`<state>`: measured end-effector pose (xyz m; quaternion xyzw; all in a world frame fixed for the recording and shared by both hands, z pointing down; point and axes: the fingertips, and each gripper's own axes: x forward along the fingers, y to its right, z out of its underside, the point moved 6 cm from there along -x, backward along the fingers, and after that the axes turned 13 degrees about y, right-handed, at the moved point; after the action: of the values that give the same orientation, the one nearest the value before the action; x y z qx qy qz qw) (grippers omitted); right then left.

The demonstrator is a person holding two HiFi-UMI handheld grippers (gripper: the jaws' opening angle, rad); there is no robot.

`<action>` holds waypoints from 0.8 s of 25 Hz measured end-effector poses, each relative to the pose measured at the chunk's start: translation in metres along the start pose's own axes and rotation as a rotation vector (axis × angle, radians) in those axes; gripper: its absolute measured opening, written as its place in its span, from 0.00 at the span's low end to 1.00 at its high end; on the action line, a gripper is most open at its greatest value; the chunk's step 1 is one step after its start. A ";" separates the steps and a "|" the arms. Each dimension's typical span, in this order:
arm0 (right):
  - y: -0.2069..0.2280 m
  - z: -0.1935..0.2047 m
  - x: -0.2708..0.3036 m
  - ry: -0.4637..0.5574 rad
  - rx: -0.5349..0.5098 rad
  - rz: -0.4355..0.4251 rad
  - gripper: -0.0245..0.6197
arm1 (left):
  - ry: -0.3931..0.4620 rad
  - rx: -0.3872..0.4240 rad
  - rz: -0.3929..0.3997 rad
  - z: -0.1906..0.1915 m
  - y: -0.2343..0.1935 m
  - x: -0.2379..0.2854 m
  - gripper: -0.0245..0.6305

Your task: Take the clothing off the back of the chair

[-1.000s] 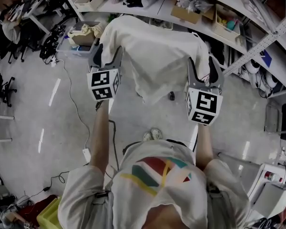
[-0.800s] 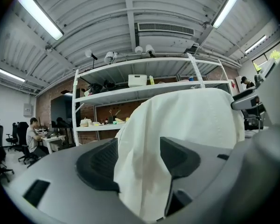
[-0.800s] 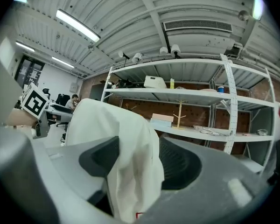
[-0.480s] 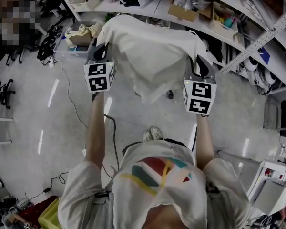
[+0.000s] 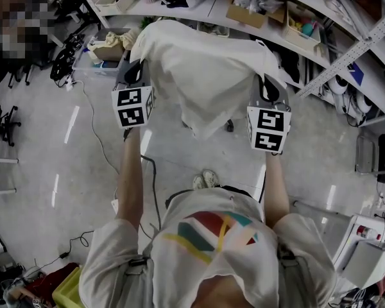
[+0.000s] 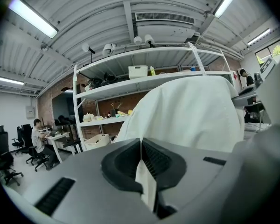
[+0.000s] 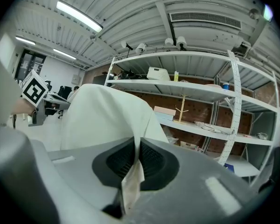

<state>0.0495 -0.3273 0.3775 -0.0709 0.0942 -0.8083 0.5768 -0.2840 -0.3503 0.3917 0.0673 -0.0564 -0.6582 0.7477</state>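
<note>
A white garment (image 5: pixel 205 69) hangs draped over a chair back, which it hides completely. My left gripper (image 5: pixel 136 76) is shut on the garment's left edge. A fold of the white cloth (image 6: pixel 144 181) is pinched between its dark ribbed pads (image 6: pixel 155 160). My right gripper (image 5: pixel 267 90) is shut on the garment's right edge. There too a strip of cloth (image 7: pixel 130 183) sits clamped between the pads (image 7: pixel 151 160). The rest of the garment (image 6: pixel 191 111) (image 7: pixel 102 115) rises beyond each pair of jaws. Both grippers point nearly level.
Long white shelving (image 5: pixel 256 24) with boxes and clutter runs behind the chair. A bin with cloth (image 5: pixel 112 47) sits on the floor at left. Cables (image 5: pixel 96 127) trail across the grey floor. Office chairs (image 5: pixel 3 117) stand far left. People sit at desks (image 6: pixel 37 139) in the distance.
Both grippers went from open beside the garment's edges to shut on the cloth. The marker cubes shifted slightly toward the garment.
</note>
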 end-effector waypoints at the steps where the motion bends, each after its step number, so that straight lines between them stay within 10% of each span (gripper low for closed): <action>1: 0.001 0.000 0.000 0.002 0.004 -0.001 0.06 | 0.004 -0.006 0.002 0.000 0.002 -0.002 0.06; 20: 0.053 0.011 -0.010 0.014 0.074 0.072 0.05 | 0.044 -0.054 0.094 0.001 0.049 -0.015 0.06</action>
<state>0.1038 -0.3355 0.3762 -0.0402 0.0709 -0.7904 0.6072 -0.2383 -0.3295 0.4011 0.0589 -0.0255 -0.6220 0.7804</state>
